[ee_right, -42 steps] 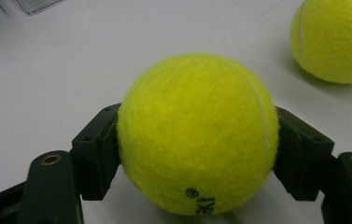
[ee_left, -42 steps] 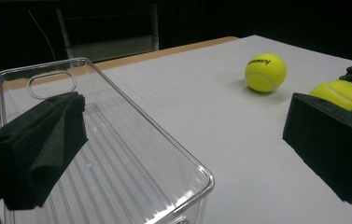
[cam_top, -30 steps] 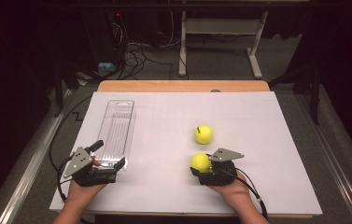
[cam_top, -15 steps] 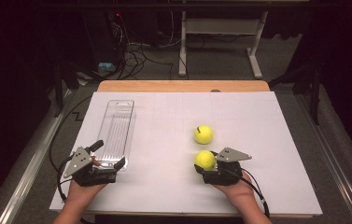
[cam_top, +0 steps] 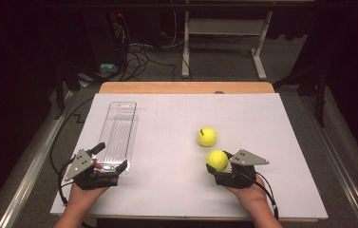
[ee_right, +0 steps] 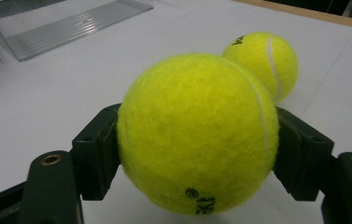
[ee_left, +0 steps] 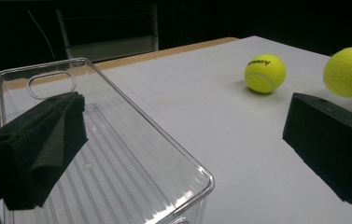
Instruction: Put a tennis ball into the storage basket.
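- The right gripper (cam_top: 218,167) sits at the near right of the white table (cam_top: 176,190), held from below by the person's right hand (cam_top: 248,192); its two black jaws are clamped on the near tennis ball (cam_top: 217,160), one pad against each side.
- In the right gripper view that held ball (ee_right: 197,135) is fuzzy yellow-green with a pale curved seam and dark printed letters low on its front, too partial to read.
- The left gripper (cam_top: 111,159) rests at the near left, in the left hand (cam_top: 82,195); its jaws stand wide apart, one over the near end of the clear plastic tray (cam_top: 119,130) and one outside it on the table side, gripping nothing.
- The left gripper view shows the tray's (ee_left: 117,154) ribbed floor, rounded corners and a slot-shaped handle cut-out at its far end, detail the high view only hints at.
- Just beyond the held ball lies a second tennis ball (cam_top: 207,137) on the table, near it but apart in the high view; the right gripper view overlaps the two (ee_right: 267,60), hiding the gap.
- The left gripper view shows dark branding on the far ball (ee_left: 264,73), too small to read.
- Farthest off, beyond the table's wooden edge (cam_top: 186,87), cables (cam_top: 138,54) lie on the dark floor beside a white stand (cam_top: 224,33).
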`<control>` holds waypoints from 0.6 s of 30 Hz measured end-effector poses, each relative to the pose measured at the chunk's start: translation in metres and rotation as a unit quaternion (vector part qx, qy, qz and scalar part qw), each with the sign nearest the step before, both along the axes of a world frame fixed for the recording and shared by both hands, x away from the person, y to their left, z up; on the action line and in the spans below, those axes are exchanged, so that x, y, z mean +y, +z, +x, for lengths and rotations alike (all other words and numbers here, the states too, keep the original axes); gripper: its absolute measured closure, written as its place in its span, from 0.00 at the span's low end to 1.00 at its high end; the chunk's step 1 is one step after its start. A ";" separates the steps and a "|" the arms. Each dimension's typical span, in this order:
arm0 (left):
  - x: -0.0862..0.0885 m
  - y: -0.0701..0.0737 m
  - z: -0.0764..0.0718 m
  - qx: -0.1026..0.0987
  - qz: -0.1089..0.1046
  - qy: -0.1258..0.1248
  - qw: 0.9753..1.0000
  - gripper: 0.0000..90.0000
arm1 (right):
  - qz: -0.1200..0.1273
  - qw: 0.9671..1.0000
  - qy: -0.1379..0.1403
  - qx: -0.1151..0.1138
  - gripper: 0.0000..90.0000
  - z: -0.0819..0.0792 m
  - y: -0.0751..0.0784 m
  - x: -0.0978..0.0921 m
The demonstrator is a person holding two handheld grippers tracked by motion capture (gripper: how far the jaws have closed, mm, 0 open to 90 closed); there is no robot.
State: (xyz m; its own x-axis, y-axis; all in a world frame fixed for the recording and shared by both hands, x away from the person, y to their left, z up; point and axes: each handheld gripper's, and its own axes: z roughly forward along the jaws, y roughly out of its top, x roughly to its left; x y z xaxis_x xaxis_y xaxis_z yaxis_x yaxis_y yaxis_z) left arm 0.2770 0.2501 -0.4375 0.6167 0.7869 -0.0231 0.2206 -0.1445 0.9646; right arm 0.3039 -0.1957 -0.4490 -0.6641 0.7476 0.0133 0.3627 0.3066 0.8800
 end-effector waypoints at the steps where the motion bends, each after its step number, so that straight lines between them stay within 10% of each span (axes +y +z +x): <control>1: 0.000 0.000 0.000 0.000 0.000 0.000 1.000 0.01 | 0.001 1.000 -0.001 0.001 0.30 0.000 0.000 -0.001; 18: -0.014 0.004 -0.005 0.001 0.000 -0.031 1.000 0.01 | -0.009 1.000 0.001 0.005 0.30 0.000 -0.002 0.000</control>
State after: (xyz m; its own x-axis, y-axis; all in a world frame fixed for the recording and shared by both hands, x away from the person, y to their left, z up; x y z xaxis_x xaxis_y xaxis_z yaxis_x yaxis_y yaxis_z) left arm 0.2719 0.2363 -0.4332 0.6649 0.7465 -0.0243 0.2128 -0.1581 0.9642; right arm 0.3040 -0.1957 -0.4510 -0.6655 0.7464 0.0069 0.3705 0.3223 0.8711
